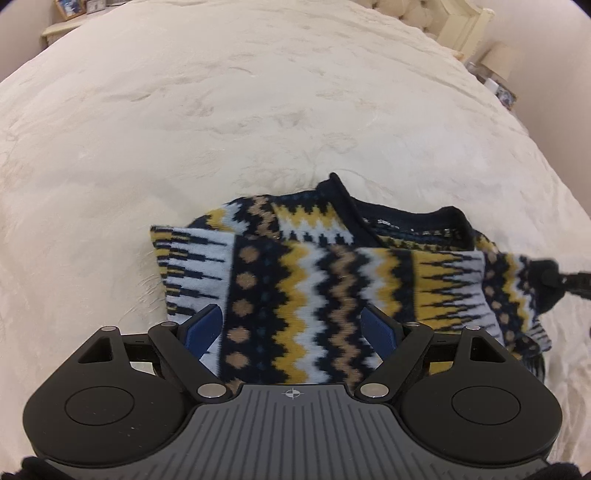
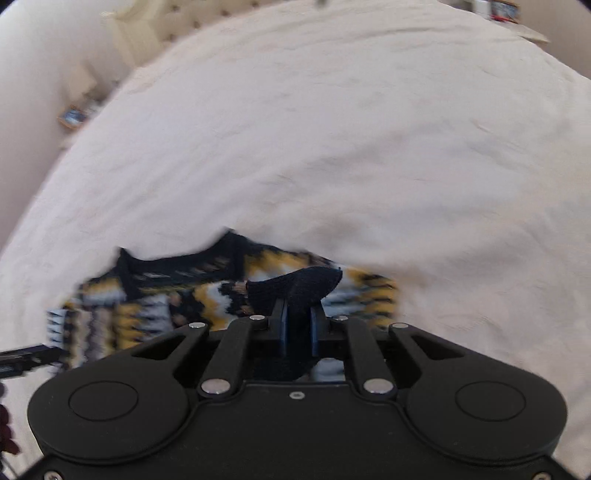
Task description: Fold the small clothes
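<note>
A knitted sweater (image 1: 314,266) with navy, yellow, tan and pale blue zigzag bands lies partly folded on the cream bedspread (image 1: 258,110), its navy collar (image 1: 406,218) towards the far side. My left gripper (image 1: 293,325) hovers over its near part, open, with the blue pads (image 1: 205,326) wide apart and patterned cloth showing between them. In the right wrist view the sweater (image 2: 207,295) is blurred. My right gripper (image 2: 297,314) is shut on a navy ribbed edge (image 2: 306,282) of it, which bunches up above the pads. Its black tip (image 1: 554,277) shows at the sweater's right edge.
A pale tufted headboard (image 1: 424,14) runs along the far end of the bed. A bedside table with picture frames (image 1: 70,7) stands at the far left, and a lamp (image 1: 498,59) with small items at the far right. The bedspread (image 2: 332,129) stretches wide beyond the sweater.
</note>
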The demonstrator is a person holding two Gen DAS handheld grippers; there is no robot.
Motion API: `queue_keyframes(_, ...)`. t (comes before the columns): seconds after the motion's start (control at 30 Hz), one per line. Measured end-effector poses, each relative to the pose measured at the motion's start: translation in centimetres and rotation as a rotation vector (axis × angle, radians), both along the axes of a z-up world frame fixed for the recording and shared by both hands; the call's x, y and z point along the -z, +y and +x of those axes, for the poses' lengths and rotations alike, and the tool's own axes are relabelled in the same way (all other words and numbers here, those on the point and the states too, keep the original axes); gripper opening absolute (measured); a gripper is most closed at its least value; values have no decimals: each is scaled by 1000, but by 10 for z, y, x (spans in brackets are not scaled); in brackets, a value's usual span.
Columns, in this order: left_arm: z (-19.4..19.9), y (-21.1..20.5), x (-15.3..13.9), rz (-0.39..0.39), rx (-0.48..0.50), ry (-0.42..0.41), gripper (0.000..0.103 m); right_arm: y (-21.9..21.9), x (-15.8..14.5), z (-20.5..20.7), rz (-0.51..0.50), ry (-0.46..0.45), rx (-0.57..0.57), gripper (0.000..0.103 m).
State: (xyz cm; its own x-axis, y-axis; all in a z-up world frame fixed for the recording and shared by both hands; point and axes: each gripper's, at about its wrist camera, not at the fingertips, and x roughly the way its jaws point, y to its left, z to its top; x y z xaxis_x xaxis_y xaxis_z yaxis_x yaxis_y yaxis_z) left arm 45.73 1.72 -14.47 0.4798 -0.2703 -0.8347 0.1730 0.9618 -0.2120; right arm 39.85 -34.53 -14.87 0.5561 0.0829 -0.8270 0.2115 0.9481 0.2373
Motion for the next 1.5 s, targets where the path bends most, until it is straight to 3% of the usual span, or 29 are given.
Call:
queue_keyframes(0.1, 7, -4, 9, 15, 7, 9, 81, -6, 24, 4, -38, 76, 11, 20)
queue_keyframes(0.33, 25, 3, 45, 126, 0, 46, 81, -9, 48, 7, -10, 119, 30, 28)
queue_keyframes(0.47, 27, -4, 43, 174, 51, 40, 82, -9, 56, 5, -27, 132, 28, 31)
queue_keyframes(0.63, 1, 5, 16, 115, 29, -8, 82, -10, 34, -8, -24, 79, 53, 62)
queue_keyframes(0.7, -19, 6, 6, 92, 31, -15, 82, -11, 23, -21, -4, 46, 57, 68)
queue_keyframes(0.9, -80, 12, 8, 66, 42, 53, 82, -2, 10, -72, 46, 46, 42, 72)
queue_keyframes(1.07, -112, 33, 28, 37, -49, 129, 82, 4, 25, -109, 60, 116, 32, 72)
queue_keyframes(1.23, -108, 44, 37, 28, -89, 136, 82, -2, 33, -117, 74, 134, 56, 72)
queue_keyframes(1.5, -76, 39, 55, -4, -66, 169, 83, -3, 48, -90, 68, 154, 50, 72)
